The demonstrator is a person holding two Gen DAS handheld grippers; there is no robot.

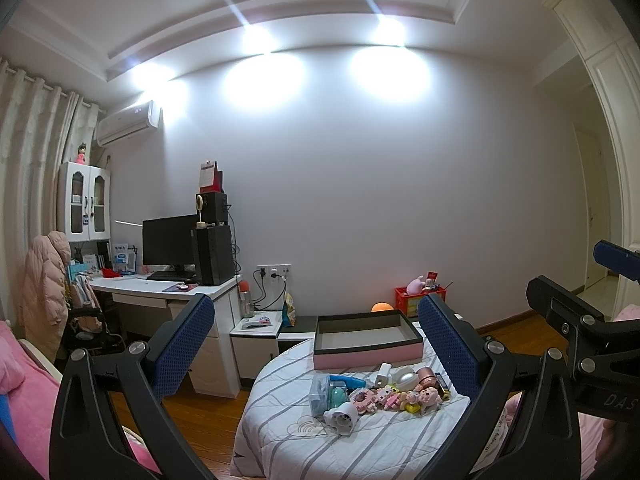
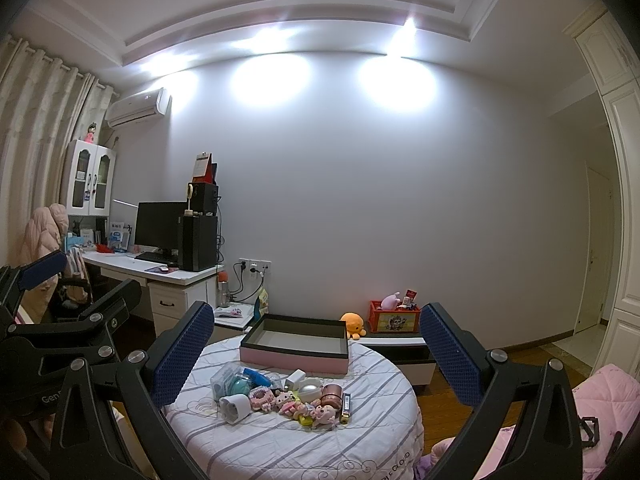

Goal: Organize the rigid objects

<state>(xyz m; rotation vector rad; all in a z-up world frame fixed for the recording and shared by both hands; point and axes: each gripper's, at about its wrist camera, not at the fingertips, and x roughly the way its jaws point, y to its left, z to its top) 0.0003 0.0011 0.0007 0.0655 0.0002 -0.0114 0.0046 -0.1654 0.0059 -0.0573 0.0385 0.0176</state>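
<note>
The left gripper (image 1: 316, 344) hangs in the air short of the round table (image 1: 280, 440), its blue-padded fingers (image 1: 182, 344) spread wide apart with nothing between them. The right gripper (image 2: 316, 354) hovers the same way just beside it, fingers (image 2: 450, 354) equally wide, gripping nothing (each one shows at the edge of the other's view, so the two are side by side).

Below and ahead of both, the striped cloth covers the table, and a heap of small rigid things sits around its middle, a little toward the near edge. At the heap's left is a clear plastic case (image 2: 222, 380) with a teal round piece (image 2: 240, 386) against it and a blue handled item (image 2: 256, 376) behind. A white plug adapter (image 2: 236, 407) lies at the near-left of the heap, tipped on its side. A white charger block (image 2: 295, 379) stands behind the middle, beside a white round compact (image 2: 310, 392). A rose-gold jar (image 2: 331, 394) sits at the right, touching a slim black-and-gold case (image 2: 346, 405) at the heap's right end. Pink brick figures (image 2: 288, 400) and a pink pig toy (image 2: 326, 414) crowd the near side; exactly how they lean on each other I cannot tell.

Toward the table's far edge rests the pink box (image 2: 296, 356), open-topped with a dark rim and grey inside, apart from the heap.

Beyond it, an orange plush (image 2: 352, 322) and a red crate (image 2: 394, 316) stand by the wall.
</note>
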